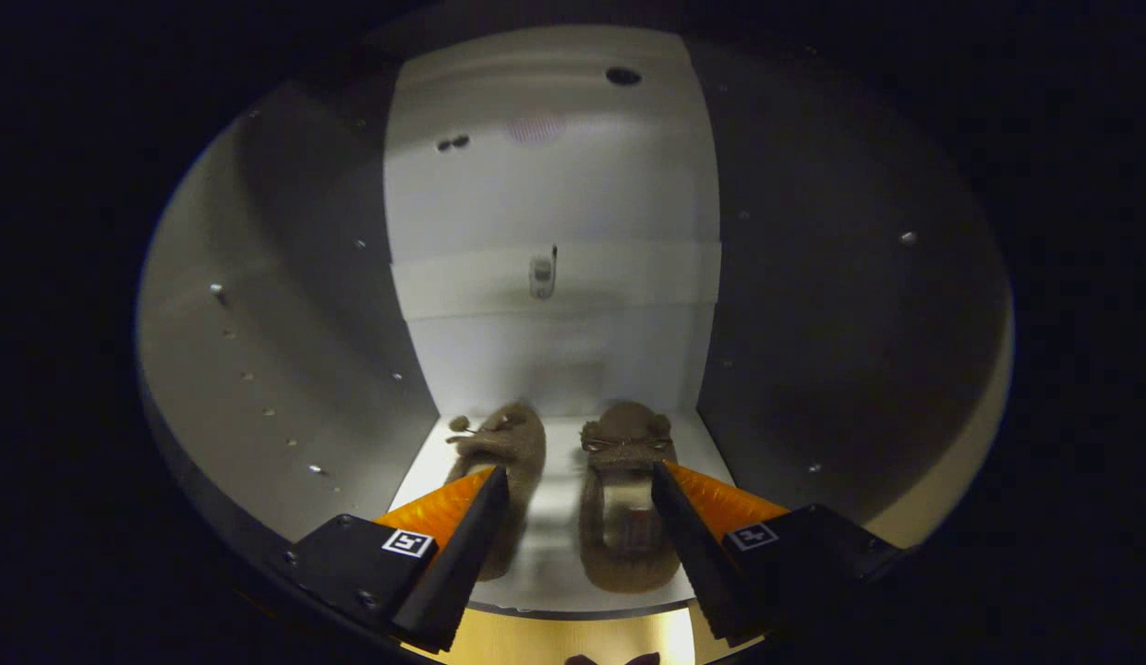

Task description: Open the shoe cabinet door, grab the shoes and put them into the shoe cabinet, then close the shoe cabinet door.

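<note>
Brown and fuzzy, the two shoes [582, 489] lie side by side on the pale floor of the shoe cabinet [554, 305], with their toes turned toward the back wall and their heels toward the camera. The left shoe [503, 453] is partly covered by the left finger, so only its toe part and a strip of its side can be seen. The right shoe [628, 517] shows more fully, with its opening visible and something light inside it that I cannot identify. The gripper [580, 480] is held at the front of the cabinet with its jaws wide apart; the fingers press on nothing, and the pair lies between them and just ahead of them. The inside of the cabinet is white and rather dark at both sides. On the left side wall [277, 369] there are rows of small holes and pins. On the back wall a pale horizontal band carries a small metal fitting [541, 275], and higher up a dark round hole [622, 76] can be seen.
</note>
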`<state>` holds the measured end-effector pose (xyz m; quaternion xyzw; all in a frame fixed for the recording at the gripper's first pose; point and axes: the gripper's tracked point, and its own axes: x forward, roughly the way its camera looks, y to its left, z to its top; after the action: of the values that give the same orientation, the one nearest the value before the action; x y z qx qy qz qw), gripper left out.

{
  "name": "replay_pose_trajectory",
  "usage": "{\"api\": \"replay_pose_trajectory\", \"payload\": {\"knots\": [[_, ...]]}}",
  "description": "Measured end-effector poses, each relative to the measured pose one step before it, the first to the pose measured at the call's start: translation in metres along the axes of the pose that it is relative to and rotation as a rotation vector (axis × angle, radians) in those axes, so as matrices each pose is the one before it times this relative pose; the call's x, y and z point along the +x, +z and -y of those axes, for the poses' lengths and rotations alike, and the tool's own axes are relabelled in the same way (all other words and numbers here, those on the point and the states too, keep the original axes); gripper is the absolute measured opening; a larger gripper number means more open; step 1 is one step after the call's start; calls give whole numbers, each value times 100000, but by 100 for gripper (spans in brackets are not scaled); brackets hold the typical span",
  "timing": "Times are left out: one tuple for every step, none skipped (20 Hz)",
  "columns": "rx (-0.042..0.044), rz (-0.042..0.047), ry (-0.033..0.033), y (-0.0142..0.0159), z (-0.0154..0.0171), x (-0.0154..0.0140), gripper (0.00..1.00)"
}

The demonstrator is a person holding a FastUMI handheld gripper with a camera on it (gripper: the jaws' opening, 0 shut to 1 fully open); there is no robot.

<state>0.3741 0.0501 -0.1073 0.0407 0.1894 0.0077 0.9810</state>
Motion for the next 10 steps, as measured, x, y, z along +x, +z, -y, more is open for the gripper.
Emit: {"api": "replay_pose_trajectory", "payload": {"knots": [[762,3662,-22,365,-291,-1632,99],[1119,2834,747,224,-369,-1558,99],[658,2936,-341,384,-46,-1785,99],[102,2606,783,345,-270,-1893,99],[-38,3052,-57,335,-33,-1821,99],[-495,2431,1037,184,-174,-1862,99],[-459,2616,-397,48,17,-1821,99],[-503,1709,251,-12,34,-1780,99],[93,1731,21,-101,30,-1821,99],[-147,768,678,-329,-19,-2001,98]]}}
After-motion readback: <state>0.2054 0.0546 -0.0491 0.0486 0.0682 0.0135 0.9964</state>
